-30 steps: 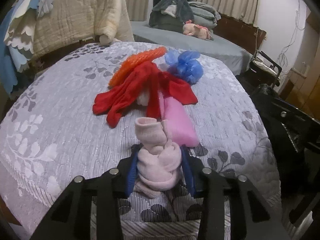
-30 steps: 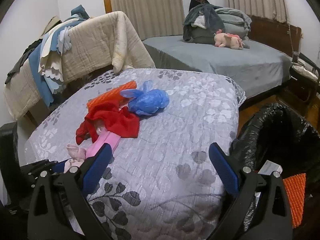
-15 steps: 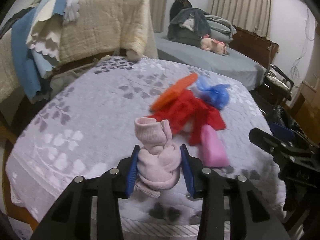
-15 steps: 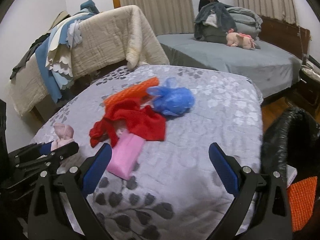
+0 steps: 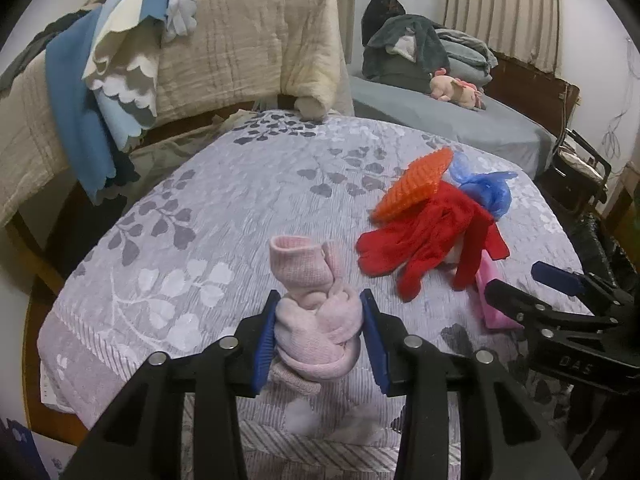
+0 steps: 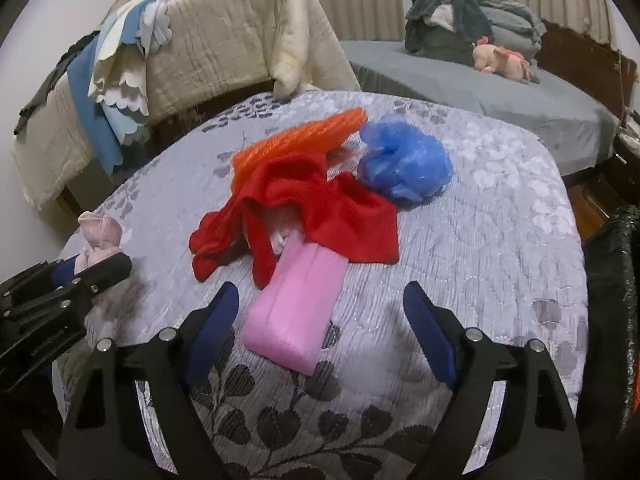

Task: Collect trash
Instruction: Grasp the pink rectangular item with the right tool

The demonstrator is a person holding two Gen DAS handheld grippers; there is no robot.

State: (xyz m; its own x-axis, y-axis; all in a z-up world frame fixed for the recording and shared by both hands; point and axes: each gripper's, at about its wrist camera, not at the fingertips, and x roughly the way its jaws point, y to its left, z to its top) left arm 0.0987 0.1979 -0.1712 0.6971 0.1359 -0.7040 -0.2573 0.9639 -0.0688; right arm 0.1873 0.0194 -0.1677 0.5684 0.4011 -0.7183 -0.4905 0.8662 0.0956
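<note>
— Nearest you?

— Your left gripper (image 5: pixel 318 338) pinches the rolled pink sock (image 5: pixel 314 312) above the grey leaf-patterned bedspread (image 5: pixel 192 240). Your right gripper (image 6: pixel 320 336) hangs with fingers spread, the pink block (image 6: pixel 298 312) between them.

— Beyond that?

— Red cloth (image 6: pixel 304 204) overlaps the block; orange mesh (image 6: pixel 300 142) and a blue bag (image 6: pixel 404 164) lie behind. Far off, a draped beige quilt (image 5: pixel 248 48) and a grey bed (image 6: pixel 480 92).
</note>
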